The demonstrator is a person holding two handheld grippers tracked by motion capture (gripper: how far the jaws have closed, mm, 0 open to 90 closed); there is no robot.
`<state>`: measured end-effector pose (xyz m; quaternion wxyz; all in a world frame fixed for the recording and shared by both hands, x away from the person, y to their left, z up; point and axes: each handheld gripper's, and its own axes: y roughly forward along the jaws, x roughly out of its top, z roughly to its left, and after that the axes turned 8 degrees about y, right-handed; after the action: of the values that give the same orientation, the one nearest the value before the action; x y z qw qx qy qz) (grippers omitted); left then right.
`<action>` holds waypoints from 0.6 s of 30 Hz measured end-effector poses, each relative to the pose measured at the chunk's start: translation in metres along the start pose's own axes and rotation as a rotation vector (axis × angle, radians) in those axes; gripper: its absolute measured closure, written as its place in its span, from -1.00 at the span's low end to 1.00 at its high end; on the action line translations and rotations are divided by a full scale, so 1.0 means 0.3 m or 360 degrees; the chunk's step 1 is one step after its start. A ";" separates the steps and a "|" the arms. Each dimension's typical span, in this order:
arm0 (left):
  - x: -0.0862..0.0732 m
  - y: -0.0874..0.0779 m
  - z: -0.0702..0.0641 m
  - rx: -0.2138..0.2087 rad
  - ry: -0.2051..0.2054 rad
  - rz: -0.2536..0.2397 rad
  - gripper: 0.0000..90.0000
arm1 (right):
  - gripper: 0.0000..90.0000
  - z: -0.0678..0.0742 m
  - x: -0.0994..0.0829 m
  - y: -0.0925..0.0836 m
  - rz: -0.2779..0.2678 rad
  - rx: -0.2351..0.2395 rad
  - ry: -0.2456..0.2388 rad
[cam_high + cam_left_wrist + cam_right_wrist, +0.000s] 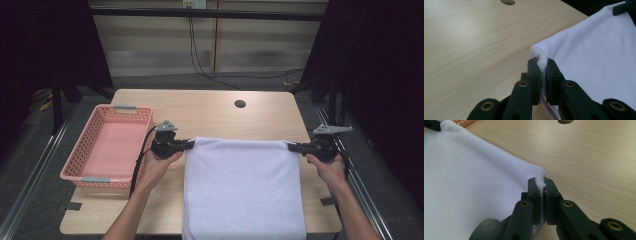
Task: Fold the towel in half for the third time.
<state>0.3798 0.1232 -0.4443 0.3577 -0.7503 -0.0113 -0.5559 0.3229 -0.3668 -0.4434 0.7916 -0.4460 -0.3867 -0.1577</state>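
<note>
From above, the left gripper [186,145] and right gripper [294,147] stretch the white towel [244,190] taut over the table [210,112], ready to fold; up close, left jaws pinch one corner [541,58], right jaws clamp the other [540,180]

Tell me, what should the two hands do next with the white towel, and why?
Probably carry the far edge toward the person to fold it: each hand-held gripper, left and right, pinches a far corner of the white towel, stretched taut, near end draping off the table.
</note>
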 end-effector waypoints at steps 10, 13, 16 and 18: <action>0.092 0.017 0.080 0.0073 -0.0042 -0.0052 0.88 | 0.92 -0.025 0.132 0.042 -0.0058 -0.0033 -0.0050; 0.122 0.021 0.106 0.0095 -0.0031 -0.0057 0.88 | 0.92 -0.043 0.172 0.054 -0.0090 -0.0036 -0.0041; 0.154 0.027 0.128 0.0122 -0.0027 -0.0096 0.88 | 0.92 -0.059 0.218 0.058 -0.0123 -0.0056 -0.0032; 0.182 0.033 0.141 0.0154 -0.0016 -0.0117 0.88 | 0.93 -0.060 0.249 0.048 -0.0196 -0.0073 -0.0033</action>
<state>0.4395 0.1183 -0.4088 0.3730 -0.7339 -0.0675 -0.5636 0.3885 -0.3666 -0.4011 0.7661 -0.4408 -0.4179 -0.2103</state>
